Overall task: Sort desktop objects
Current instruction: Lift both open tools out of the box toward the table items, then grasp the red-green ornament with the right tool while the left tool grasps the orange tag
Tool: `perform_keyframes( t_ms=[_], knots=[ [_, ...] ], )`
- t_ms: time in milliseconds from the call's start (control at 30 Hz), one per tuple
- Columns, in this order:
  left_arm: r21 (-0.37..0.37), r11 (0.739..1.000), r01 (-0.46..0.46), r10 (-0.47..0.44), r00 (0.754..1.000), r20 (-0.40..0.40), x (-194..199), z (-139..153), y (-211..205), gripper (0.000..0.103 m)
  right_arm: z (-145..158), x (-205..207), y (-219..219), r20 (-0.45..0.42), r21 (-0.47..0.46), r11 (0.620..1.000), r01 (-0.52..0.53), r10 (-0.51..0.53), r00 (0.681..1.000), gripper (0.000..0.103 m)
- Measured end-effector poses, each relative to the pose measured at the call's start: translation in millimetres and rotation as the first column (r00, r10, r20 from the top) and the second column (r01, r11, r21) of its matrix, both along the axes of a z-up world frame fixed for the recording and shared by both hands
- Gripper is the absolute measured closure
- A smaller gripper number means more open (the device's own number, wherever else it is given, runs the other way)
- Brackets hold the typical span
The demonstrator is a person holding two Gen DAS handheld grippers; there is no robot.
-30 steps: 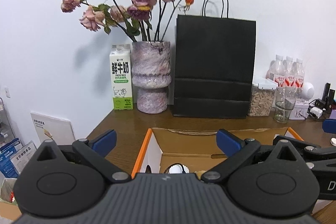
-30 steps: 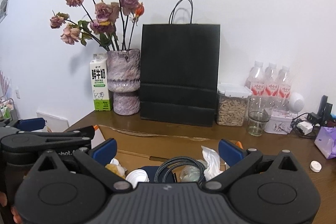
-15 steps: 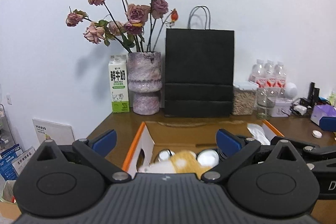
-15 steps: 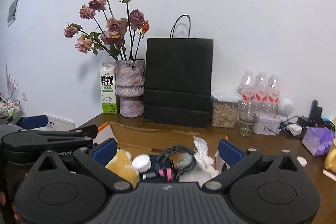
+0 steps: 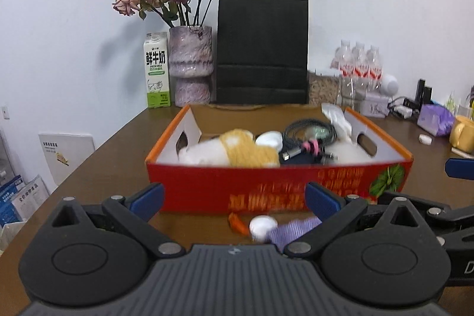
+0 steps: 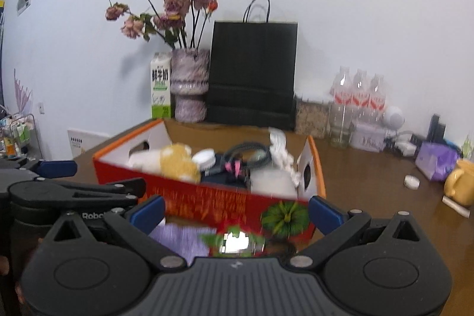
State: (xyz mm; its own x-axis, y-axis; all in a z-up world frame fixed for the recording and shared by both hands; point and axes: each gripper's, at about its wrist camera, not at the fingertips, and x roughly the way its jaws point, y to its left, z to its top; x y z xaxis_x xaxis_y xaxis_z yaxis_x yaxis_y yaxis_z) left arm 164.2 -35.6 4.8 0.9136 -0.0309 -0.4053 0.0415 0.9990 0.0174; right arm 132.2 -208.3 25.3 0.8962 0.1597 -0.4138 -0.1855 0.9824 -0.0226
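Observation:
A red cardboard box (image 5: 275,185) stands on the brown table and holds a yellow-and-white plush toy (image 5: 237,151), a white round lid (image 5: 269,139), a coiled grey cable (image 5: 308,134) and crumpled white plastic (image 5: 336,114). The box also shows in the right wrist view (image 6: 207,197). My left gripper (image 5: 234,199) is open and empty, just in front of the box's near wall. My right gripper (image 6: 235,209) is open and empty, near the box's front right corner. Between the left fingers lie a white cap (image 5: 263,225), an orange piece (image 5: 237,222) and a purple packet (image 5: 296,230).
At the back stand a milk carton (image 5: 156,70), a vase of dried roses (image 5: 192,64), a black paper bag (image 5: 262,49), a jar (image 5: 324,89) and water bottles (image 5: 358,64). On the right are a purple tissue pack (image 6: 437,160), a yellow mug (image 6: 460,182) and a white cap (image 6: 411,182).
Both grippers have pulled back and away from the box; the box's red front wall and the small items in front of it have come into view. Both stay open.

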Motion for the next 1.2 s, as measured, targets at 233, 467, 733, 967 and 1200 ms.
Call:
perform_keyframes(
  t_ms=[233, 467, 733, 967, 1200],
  knots=[
    [0.019, 1.0, 0.017, -0.016, 0.999, -0.047, -11.9, -27.2, -0.6, 0.0, -29.6, -15.5, -1.1, -0.053, -0.004, 1.0, -0.009, 0.009, 0.999, 0.0],
    [0.009, 1.0, 0.017, -0.017, 0.997, -0.073, -11.7, -33.2, 2.7, 0.0, -49.4, -19.8, -11.2, -0.062, -0.009, 0.999, 0.036, -0.037, 0.997, 0.0],
    [-0.006, 1.0, 0.02, -0.021, 0.994, -0.112, -6.2, -35.8, 4.1, 0.0, -58.5, -12.3, -19.8, -0.106, 0.023, 0.999, 0.043, -0.04, 0.994, 0.0],
    [0.0, 1.0, 0.024, -0.024, 0.991, -0.133, -3.3, -37.4, 2.1, 0.0, -56.0, -5.9, -19.2, -0.114, 0.031, 0.999, 0.021, -0.018, 0.993, 0.002],
    [0.02, 0.998, 0.052, -0.049, 0.988, -0.143, 8.1, -29.6, 4.6, 0.0, -49.1, 12.1, -10.3, -0.112, -0.037, 0.999, -0.007, 0.003, 0.994, 0.006]
  ],
)
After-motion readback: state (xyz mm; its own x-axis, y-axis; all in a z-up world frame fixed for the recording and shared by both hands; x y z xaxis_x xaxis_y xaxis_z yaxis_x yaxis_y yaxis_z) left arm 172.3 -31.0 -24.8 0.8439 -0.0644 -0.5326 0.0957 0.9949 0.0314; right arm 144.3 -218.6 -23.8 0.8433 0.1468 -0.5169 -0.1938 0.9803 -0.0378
